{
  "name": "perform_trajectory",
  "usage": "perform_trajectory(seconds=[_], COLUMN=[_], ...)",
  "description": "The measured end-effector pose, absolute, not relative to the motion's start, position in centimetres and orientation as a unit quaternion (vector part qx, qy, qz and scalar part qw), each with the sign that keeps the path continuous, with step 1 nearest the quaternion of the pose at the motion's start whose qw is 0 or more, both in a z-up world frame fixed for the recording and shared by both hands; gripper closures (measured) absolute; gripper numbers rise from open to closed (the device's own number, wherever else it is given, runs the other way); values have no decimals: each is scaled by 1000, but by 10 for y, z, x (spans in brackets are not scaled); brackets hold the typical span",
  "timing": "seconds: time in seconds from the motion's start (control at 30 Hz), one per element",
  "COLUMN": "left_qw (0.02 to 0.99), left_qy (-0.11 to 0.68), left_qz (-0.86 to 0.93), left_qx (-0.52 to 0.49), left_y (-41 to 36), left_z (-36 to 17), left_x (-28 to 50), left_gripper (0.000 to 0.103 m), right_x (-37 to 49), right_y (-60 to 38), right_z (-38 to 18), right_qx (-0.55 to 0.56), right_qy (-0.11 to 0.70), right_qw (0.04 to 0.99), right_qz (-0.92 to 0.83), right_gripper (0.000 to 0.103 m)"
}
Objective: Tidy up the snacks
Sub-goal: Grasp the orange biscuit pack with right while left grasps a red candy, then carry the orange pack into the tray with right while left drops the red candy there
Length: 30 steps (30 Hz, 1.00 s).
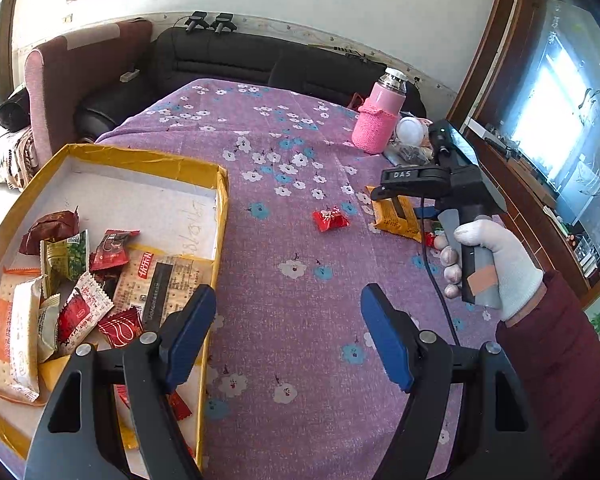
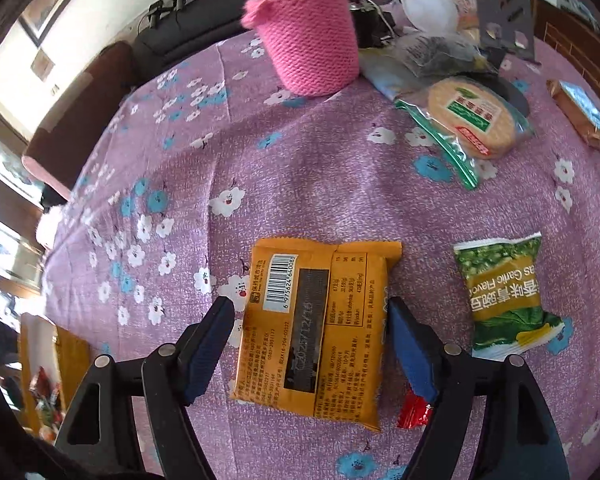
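Far left, yellow-edged box (image 1: 220,216) on the purple flowered cloth (image 1: 284,280), a heap of wrapped snacks (image 1: 76,292) piled in its near-left part. Left gripper (image 1: 288,336) hangs over the cloth at the box's right wall, tilted down; jaws wide, nothing between them, left pad just above the box edge and right pad over bare cloth. Ahead of it a small red candy (image 1: 331,219) lies alone on the cloth, apart from both pads. Further right, the person's gloved hand (image 1: 496,264) with a dark red sleeve grips the handle of the right gripper (image 2: 312,344), pointed steeply down at the table. Its jaws are wide and straddle the orange biscuit pack (image 2: 316,332), which lies flat, barcode side up; left pad just beside the pack's left edge with a sliver of cloth between, right pad at the right edge, contact unclear, no squeeze visible. Red wrapper (image 2: 414,410) peeks out under the right finger. Right of that, green pea packet (image 2: 504,296) flat on the cloth, apart from the jaws. Behind: pink knit-sleeved bottle (image 2: 308,40), round cracker bag (image 2: 470,118), brown bar (image 2: 584,120).
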<state>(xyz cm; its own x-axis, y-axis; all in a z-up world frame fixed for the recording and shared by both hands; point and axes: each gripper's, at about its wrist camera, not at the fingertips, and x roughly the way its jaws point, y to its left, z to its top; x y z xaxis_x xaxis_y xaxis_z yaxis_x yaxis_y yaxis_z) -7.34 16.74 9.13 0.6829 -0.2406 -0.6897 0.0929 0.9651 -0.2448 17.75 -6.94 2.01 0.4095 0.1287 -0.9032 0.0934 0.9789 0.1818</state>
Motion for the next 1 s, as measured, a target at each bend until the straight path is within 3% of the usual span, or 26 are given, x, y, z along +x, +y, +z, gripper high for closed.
perform_trajectory(seconds=[0.17, 0.47, 0.8, 0.83, 0.87, 0.93, 1.0], left_qw=[914, 882, 868, 863, 856, 853, 850], left_qy=[387, 448, 451, 457, 466, 470, 475], left_qz=[-102, -143, -150, -155, -161, -169, -172], left_qx=[-66, 11, 143, 151, 155, 149, 147], left_y=[157, 107, 53, 49, 46, 44, 43], left_z=[96, 68, 37, 34, 30, 29, 29], left_x=[-58, 27, 86, 89, 92, 93, 92], left_gripper=[28, 28, 30, 34, 46, 59, 82], right_x=[153, 37, 42, 42, 42, 41, 42], right_y=[-46, -97, -138, -139, -140, -141, -143], right_z=[17, 29, 26, 26, 26, 27, 27], right_qx=[31, 145, 232, 238, 241, 243, 247], right_qy=[522, 443, 441, 442, 441, 438, 437], right_qw=[852, 878, 857, 855, 854, 855, 855], right_qz=[21, 110, 128, 131, 133, 133, 133], right_gripper=[32, 32, 32, 32, 32, 32, 32])
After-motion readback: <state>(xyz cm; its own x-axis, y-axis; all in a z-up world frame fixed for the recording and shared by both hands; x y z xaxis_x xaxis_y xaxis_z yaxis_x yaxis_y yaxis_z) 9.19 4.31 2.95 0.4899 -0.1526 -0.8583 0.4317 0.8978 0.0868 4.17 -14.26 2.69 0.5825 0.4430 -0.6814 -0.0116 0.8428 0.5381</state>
